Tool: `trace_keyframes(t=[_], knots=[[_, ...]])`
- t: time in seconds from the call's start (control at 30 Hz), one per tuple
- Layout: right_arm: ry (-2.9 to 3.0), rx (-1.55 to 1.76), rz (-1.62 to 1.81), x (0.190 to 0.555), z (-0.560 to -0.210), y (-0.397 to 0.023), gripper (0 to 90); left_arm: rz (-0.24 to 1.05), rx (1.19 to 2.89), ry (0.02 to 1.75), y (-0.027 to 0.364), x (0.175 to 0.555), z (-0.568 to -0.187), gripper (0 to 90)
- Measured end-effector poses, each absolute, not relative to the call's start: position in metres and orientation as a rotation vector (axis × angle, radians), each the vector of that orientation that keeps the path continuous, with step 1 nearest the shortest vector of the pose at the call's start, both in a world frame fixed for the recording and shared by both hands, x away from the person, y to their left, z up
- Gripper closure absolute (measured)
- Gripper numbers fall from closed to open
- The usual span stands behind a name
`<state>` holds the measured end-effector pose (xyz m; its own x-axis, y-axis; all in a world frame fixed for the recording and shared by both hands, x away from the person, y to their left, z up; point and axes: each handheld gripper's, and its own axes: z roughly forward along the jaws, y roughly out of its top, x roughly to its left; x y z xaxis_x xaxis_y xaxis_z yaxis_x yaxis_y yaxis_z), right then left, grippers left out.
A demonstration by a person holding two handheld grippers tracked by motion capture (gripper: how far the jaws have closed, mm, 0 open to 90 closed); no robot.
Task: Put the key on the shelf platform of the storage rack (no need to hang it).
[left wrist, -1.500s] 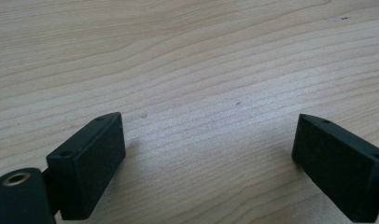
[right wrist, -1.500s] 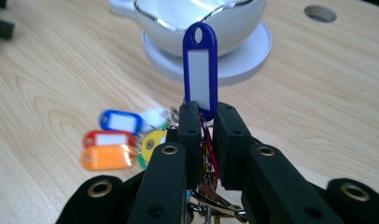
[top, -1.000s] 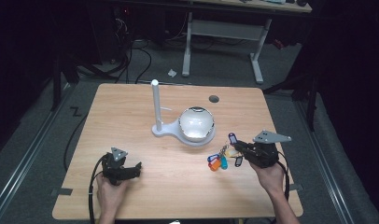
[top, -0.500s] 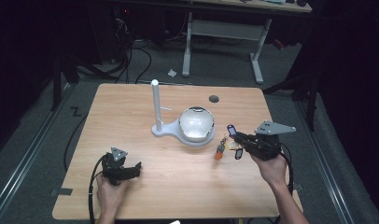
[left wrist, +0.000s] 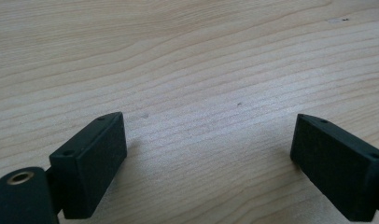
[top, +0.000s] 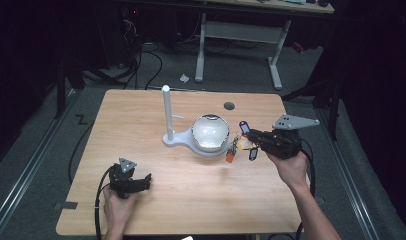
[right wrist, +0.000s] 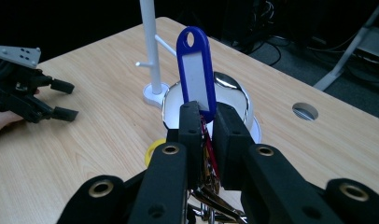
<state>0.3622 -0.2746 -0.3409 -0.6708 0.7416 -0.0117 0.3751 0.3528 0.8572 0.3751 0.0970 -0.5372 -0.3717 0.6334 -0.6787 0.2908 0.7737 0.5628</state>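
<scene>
Right gripper (right wrist: 204, 122) clenched on blue key tag (right wrist: 196, 70), key bunch (top: 239, 147) dangling just right of white peg stand (top: 167, 116). Left gripper (top: 133, 182) released, idle near-left of stand. Advise: keep tag loop upright, align with side peg, approach slowly.

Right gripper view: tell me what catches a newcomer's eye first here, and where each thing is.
The blue key tag stands upright out of the shut right gripper, with a bunch of keys and tags dangling under it above the table. Just behind sits a shiny metal bowl on a white stand with a tall post. The left gripper rests open near the table's near left corner.
</scene>
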Motion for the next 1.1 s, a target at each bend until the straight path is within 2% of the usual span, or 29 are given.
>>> trace_keyframes(t=[0.57,1.1], knots=[[2.254,0.947,1.280,0.384,-0.315,-0.253,82.6,0.438,0.704,1.963,0.098,0.375,-0.538,11.5],[2.226,0.965,1.318,0.413,-0.313,-0.238,82.6,0.439,0.704,1.962,0.098,0.375,-0.538,11.7]])
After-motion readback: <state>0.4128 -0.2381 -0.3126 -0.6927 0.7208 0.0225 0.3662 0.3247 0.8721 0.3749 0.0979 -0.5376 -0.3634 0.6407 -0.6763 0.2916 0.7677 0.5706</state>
